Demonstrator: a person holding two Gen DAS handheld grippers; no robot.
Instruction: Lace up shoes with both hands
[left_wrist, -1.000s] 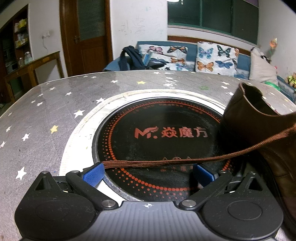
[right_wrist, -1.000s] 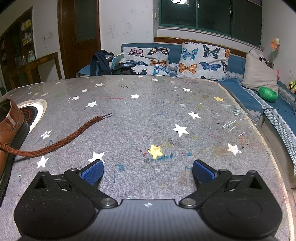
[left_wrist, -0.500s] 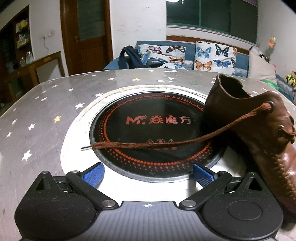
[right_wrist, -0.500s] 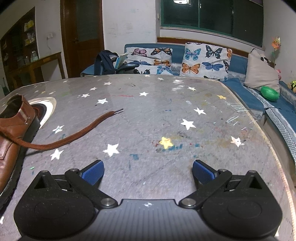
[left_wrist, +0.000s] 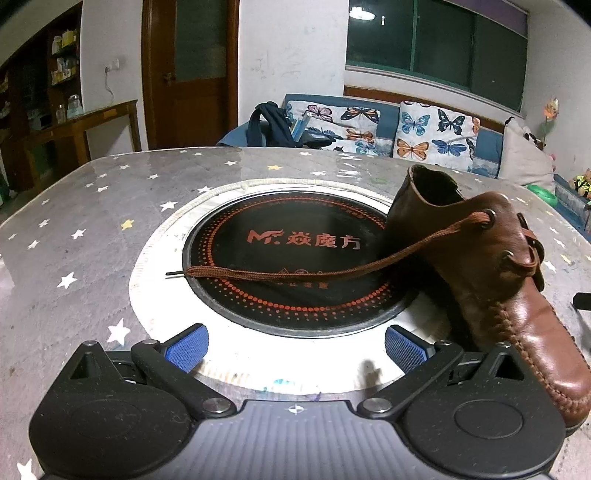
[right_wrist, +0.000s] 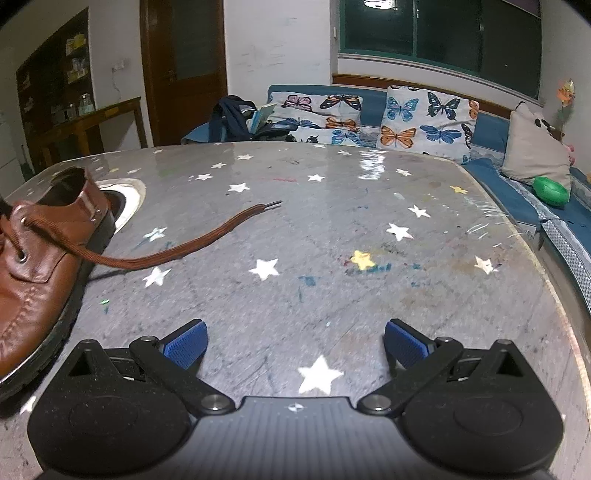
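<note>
Brown leather shoe (left_wrist: 491, 273) sits on the star-print table (right_wrist: 332, 258) by the induction hob (left_wrist: 295, 258), both lace ends (left_wrist: 295, 274) (right_wrist: 177, 254) lying slack, left gripper (left_wrist: 295, 349) and right gripper (right_wrist: 295, 343) spread empty; risk: pinching a lace mid-length and dragging the shoe.

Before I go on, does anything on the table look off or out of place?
The brown shoe rests partly on the black cooktop disc set in the table, and one loose lace end trails across it. The other end lies on the tabletop. Both tools are open, holding nothing.
</note>
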